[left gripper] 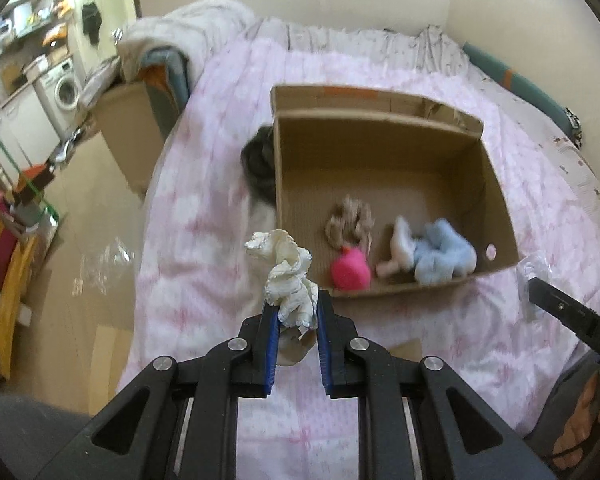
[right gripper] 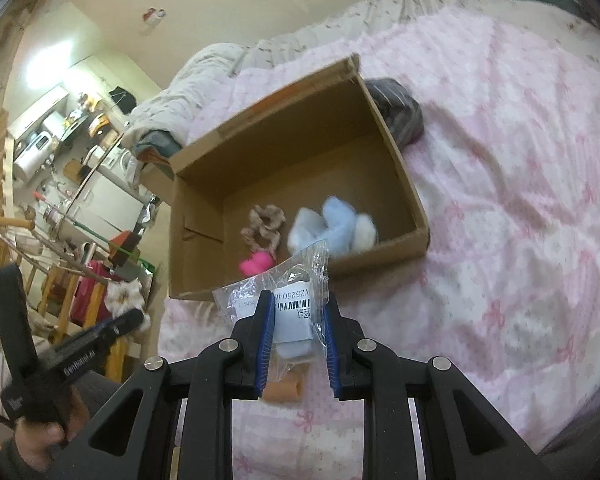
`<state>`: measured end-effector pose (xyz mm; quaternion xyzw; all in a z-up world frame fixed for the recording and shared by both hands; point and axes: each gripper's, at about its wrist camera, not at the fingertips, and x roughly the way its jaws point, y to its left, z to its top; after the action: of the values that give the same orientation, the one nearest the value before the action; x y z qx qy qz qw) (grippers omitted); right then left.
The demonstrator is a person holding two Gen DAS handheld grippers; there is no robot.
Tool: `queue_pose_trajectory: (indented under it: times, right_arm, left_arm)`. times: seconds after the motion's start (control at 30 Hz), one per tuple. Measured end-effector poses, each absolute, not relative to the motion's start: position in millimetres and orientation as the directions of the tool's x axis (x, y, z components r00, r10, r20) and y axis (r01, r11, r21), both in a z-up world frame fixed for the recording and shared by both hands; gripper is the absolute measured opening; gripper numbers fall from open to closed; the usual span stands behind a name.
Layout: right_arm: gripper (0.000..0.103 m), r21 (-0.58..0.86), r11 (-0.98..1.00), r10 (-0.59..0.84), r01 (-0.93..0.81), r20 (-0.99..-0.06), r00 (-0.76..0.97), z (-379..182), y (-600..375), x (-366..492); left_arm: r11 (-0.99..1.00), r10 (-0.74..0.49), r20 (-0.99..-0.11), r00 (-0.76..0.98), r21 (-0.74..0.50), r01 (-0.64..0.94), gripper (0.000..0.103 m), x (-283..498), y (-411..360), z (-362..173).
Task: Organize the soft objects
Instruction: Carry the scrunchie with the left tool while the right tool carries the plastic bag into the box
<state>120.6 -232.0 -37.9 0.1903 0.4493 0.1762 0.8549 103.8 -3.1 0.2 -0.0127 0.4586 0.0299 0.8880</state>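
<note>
An open cardboard box (left gripper: pixel 496 184) lies on the pink bedspread (left gripper: pixel 204 216). Inside it are a tan scrunchie (left gripper: pixel 350 222), a pink pom-pom (left gripper: pixel 350 274) and a light blue fluffy item (left gripper: pixel 440 256). My left gripper (left gripper: pixel 296 304) is shut on a cream scrunchie (left gripper: pixel 288 276) and holds it above the bed, just left of the box's near corner. My right gripper (right gripper: pixel 298 304) is shut on a clear plastic bag (right gripper: pixel 296 300) with a barcode label, just in front of the box (right gripper: pixel 400 152). The left gripper also shows in the right wrist view (right gripper: pixel 132 320).
A dark bundle (left gripper: pixel 258 168) lies against the box's outer left wall; it also shows in the right wrist view (right gripper: pixel 398 110). A folded quilt (left gripper: pixel 188 28) sits at the bed's far left corner. Another cardboard box (left gripper: pixel 128 132) and a yellow chair (left gripper: pixel 8 280) stand on the floor, left.
</note>
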Motion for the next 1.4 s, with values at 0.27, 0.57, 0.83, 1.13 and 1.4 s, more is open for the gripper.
queue_pose_trajectory:
  times: [0.27, 0.57, 0.83, 1.13, 1.4]
  right_arm:
    - [0.025, 0.364, 0.902, 0.426, -0.233, -0.660, 0.618, -5, -232, 146]
    - [0.025, 0.269, 0.923, 0.386, -0.276, -0.661, 0.643, -2, -232, 183]
    - [0.025, 0.259, 0.936, 0.352, -0.239, -0.698, 0.624, -21, -234, 210]
    - [0.025, 0.269, 0.956, 0.284, -0.116, -0.752, 0.595, -40, -253, 213]
    - [0.025, 0.247, 0.968, 0.233, -0.049, -0.804, 0.548, -57, -256, 220]
  left_arm:
    - [0.999, 0.046, -0.738, 0.674, 0.029, -0.036, 0.015, 131, -2, 24]
    - [0.998, 0.068, -0.732, 0.678, 0.062, -0.033, 0.016, 173, -13, 14]
    - [0.997, 0.047, -0.743, 0.667, 0.079, 0.018, 0.016, 203, -31, -12]
    - [1.000, -0.005, -0.774, 0.633, -0.003, 0.004, 0.016, 214, -17, -39]
    - [0.999, -0.041, -0.797, 0.602, -0.021, 0.040, 0.016, 214, -22, -46]
